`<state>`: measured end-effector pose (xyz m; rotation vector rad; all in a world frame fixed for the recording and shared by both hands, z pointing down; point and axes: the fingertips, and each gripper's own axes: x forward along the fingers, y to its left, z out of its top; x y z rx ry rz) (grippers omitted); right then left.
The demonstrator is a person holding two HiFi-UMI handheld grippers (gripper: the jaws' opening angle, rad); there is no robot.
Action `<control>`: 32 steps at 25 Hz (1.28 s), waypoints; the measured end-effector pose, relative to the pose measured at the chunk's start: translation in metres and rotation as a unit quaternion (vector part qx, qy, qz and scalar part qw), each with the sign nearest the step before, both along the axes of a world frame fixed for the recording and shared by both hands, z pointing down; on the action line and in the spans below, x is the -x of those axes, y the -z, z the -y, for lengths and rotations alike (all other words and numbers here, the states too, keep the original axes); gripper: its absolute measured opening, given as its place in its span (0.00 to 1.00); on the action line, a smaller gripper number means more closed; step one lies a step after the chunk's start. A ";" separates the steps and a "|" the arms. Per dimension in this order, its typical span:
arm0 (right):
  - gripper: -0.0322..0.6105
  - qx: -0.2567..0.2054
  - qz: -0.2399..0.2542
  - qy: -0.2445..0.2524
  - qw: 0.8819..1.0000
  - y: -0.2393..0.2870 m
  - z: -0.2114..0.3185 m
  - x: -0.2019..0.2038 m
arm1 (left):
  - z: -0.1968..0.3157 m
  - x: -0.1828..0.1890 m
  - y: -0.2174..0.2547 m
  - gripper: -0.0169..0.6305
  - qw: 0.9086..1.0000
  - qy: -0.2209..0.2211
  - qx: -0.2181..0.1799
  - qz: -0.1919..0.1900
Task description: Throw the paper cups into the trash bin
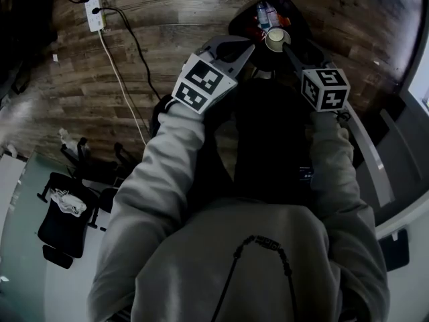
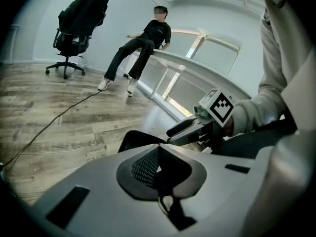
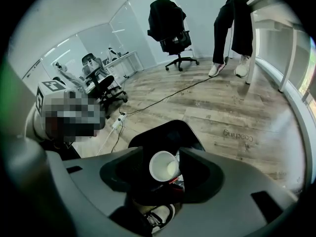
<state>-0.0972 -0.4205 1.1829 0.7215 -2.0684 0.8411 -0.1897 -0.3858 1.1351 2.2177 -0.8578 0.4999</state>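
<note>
A white paper cup [image 1: 276, 39] lies on its side, mouth toward the camera, between the jaws of my right gripper [image 1: 280, 44], straight over the black trash bin [image 1: 236, 25]. In the right gripper view the cup [image 3: 164, 166] leans against the right-hand jaw with a gap on its left. The right gripper [image 3: 162, 157] stands open around it. The bin [image 3: 165, 132] holds colourful rubbish. My left gripper [image 1: 249, 47] hovers just left of the cup, and its jaws meet with nothing between them [image 2: 158, 157]. From there I see the right gripper [image 2: 182, 131] and the bin's dark edge [image 2: 129, 139].
A power strip [image 1: 94, 11] and its cable [image 1: 124, 86] lie on the wooden floor left of the bin. A black office chair [image 1: 64, 213] stands at the lower left. A person [image 2: 143, 43] sits on a white counter [image 2: 197, 65], with another chair [image 2: 79, 23] beyond.
</note>
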 end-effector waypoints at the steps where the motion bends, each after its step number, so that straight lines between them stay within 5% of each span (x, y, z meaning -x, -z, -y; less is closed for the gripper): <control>1: 0.38 -0.001 -0.001 0.002 1.000 0.001 0.001 -0.001 | -0.002 -0.004 0.001 0.02 1.000 -0.005 0.001 -0.008; 9: 0.39 0.001 -0.013 0.021 1.000 0.036 -0.010 -0.010 | -0.006 -0.019 0.031 0.02 0.999 -0.007 0.010 -0.030; 16: 0.37 -0.020 0.012 0.023 0.999 0.168 0.003 -0.006 | 0.001 -0.017 0.149 0.02 0.999 0.015 -0.004 -0.031; 22: 0.08 -0.041 0.033 0.021 0.998 0.293 -0.002 0.011 | -0.013 0.011 0.260 0.02 0.998 0.046 -0.009 -0.034; 32: 0.08 -0.056 0.062 0.020 0.996 0.413 -0.019 0.020 | -0.028 0.013 0.371 0.02 0.997 0.067 -0.032 -0.034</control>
